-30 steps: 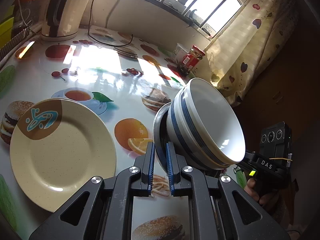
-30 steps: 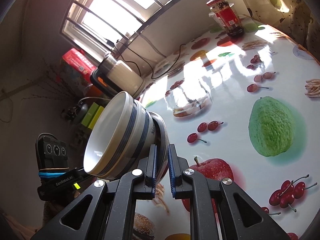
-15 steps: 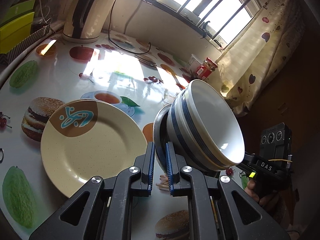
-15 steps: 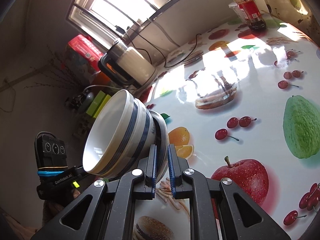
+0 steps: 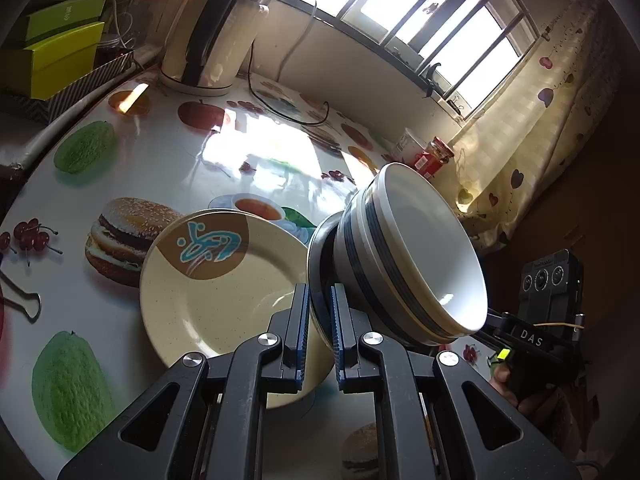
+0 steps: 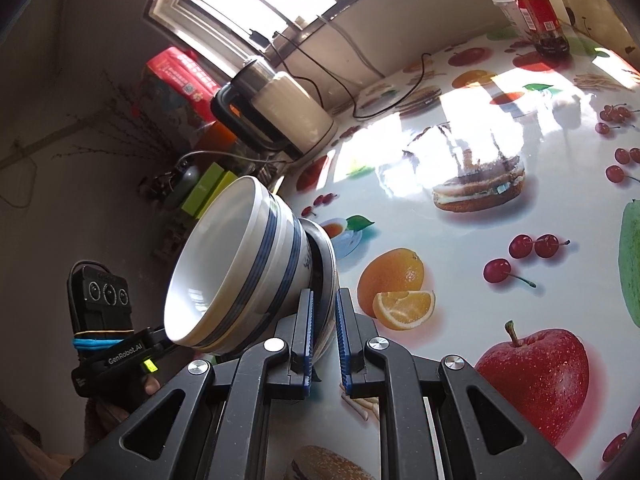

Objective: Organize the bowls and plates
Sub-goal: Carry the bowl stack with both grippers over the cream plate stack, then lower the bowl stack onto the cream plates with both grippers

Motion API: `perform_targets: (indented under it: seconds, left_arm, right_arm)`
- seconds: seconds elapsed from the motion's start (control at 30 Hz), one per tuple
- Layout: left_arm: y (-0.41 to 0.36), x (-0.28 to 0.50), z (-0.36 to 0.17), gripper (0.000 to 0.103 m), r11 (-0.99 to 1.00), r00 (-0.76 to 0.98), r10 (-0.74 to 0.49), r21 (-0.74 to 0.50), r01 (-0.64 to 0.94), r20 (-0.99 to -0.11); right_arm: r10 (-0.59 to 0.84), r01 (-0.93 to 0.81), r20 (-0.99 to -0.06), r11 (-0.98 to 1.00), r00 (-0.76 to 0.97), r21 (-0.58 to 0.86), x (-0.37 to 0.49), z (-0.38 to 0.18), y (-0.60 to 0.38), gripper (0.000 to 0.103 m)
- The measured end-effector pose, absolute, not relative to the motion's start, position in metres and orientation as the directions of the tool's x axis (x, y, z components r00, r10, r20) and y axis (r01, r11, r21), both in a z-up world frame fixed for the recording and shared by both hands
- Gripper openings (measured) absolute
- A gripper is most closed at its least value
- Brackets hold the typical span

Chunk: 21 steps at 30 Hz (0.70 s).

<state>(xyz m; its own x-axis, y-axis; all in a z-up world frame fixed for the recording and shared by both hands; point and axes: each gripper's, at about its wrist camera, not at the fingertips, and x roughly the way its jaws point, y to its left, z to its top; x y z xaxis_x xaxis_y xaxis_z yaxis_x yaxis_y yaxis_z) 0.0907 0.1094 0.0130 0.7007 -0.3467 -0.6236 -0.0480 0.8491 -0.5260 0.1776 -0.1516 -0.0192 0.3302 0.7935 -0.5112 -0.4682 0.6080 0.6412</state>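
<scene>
A stack of white bowls with blue stripes rests on a grey plate, held tilted above the table. My left gripper is shut on the grey plate's rim. My right gripper is shut on the opposite rim of the same grey plate, with the bowls to its left. A cream plate with a brown and blue motif lies flat on the table, just left of and below the held stack.
The table has a glossy fruit-and-burger print. An electric kettle with its cord stands at the back, green boxes at the far left, a red-labelled jar and a white cup by the curtain. A binder clip lies at the left edge.
Both grippers have carried the plate and bowls toward the cream plate, which now sits closer under the stack. The grip on the rim is unchanged.
</scene>
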Motion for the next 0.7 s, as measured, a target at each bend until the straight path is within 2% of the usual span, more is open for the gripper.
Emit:
perform_targets:
  seconds: [0.7]
  left_arm:
    - [0.151,0.08,0.0,0.009,0.84,0.715,-0.295,-0.529,-0.121,-0.634]
  right_arm:
    - [0.802,-0.51,-0.54,0.587,0.257,0.629,0.185,-0.025,-0.102,0.012]
